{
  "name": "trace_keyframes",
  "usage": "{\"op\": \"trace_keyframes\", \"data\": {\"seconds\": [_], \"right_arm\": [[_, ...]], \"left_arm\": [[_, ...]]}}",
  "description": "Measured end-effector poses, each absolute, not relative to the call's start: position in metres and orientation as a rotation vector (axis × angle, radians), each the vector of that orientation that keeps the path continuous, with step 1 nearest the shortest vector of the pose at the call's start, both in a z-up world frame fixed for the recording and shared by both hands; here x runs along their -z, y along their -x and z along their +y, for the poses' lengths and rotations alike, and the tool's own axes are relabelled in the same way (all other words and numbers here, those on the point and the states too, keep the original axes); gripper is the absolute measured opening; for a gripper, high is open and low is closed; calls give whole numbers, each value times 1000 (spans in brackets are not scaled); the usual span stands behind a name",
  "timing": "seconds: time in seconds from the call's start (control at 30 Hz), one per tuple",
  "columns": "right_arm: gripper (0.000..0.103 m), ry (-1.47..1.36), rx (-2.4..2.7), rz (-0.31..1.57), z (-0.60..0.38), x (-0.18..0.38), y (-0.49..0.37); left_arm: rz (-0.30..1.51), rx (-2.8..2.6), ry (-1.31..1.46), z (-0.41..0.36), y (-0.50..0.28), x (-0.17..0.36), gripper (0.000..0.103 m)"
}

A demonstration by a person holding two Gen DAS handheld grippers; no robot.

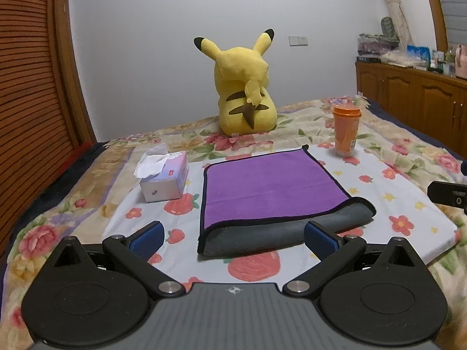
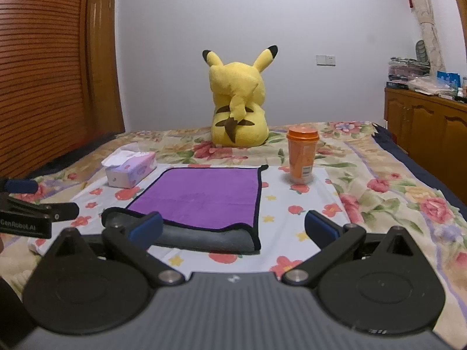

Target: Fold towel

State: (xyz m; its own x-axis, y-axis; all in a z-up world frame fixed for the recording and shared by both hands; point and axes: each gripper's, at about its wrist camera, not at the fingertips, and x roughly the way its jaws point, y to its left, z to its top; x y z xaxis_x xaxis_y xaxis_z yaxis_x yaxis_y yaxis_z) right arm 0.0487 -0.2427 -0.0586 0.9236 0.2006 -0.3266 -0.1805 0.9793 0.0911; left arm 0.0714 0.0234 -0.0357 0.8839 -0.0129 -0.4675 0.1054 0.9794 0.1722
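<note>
The cabinet-top clutter (image 1: 414,54) is too small to identify (right edge crops it).

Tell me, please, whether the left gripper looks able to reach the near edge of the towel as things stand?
Probably yes: the left gripper is open, the towel edge lies just ahead between its fingers, nothing between.

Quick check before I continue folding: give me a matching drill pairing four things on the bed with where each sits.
Things:
1. purple-and-grey towel
2. white tissue box
3. orange lidded cup
4. yellow plush toy

Places:
A. far end of the bed, back turned
B. left of the towel
C. centre of the mat, folded over
D. beyond the towel's far right corner

Pairs: 1-C, 2-B, 3-D, 4-A
</note>
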Motion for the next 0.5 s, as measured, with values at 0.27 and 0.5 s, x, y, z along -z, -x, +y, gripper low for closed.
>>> {"op": "trace_keyframes", "data": {"seconds": [0.27, 0.5], "right_arm": [[103, -22, -214, 378, -238, 62, -68], [103, 11, -217, 419, -232, 69, -84]], "left_arm": [[506, 52, -177, 38, -101, 43, 103], [521, 58, -157, 47, -129, 49, 103]]}}
